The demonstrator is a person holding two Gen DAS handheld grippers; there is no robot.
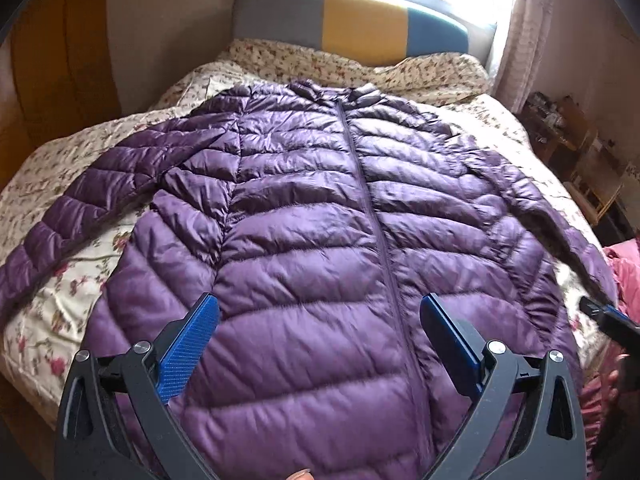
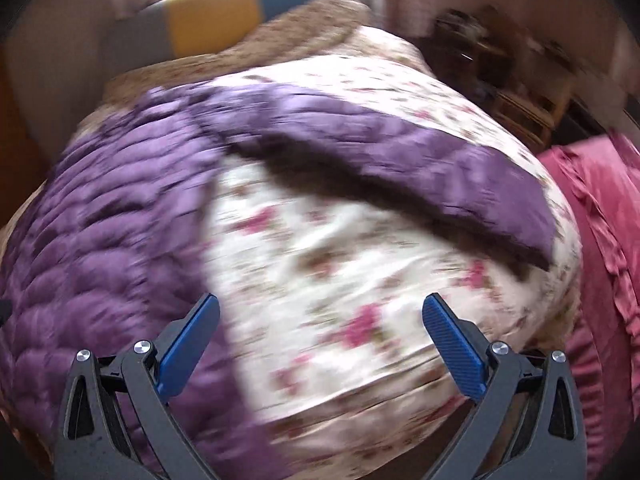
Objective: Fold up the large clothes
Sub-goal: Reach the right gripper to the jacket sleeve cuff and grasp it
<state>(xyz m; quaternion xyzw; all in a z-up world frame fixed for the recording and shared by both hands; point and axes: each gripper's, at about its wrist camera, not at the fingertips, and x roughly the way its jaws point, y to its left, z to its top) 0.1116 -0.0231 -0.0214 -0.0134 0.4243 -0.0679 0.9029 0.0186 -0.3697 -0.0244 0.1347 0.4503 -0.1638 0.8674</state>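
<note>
Jacket (image 1: 320, 216) lies zipped and face up, flat on the floral quilt (image 1: 60, 300), collar far from the left claw (image 1: 320, 312), hem nearest it. Both sleeves spread outward. That claw hovers released over the lower front, holding nothing. The right claw (image 2: 320, 312), also released and empty, faces bare quilt with 1 sleeve (image 2: 420, 160) beyond it; this view is blurred. Likely step: pinch that sleeve near the cuff, lift slightly, and lay it across the chest without dragging the slippery shell.
</note>
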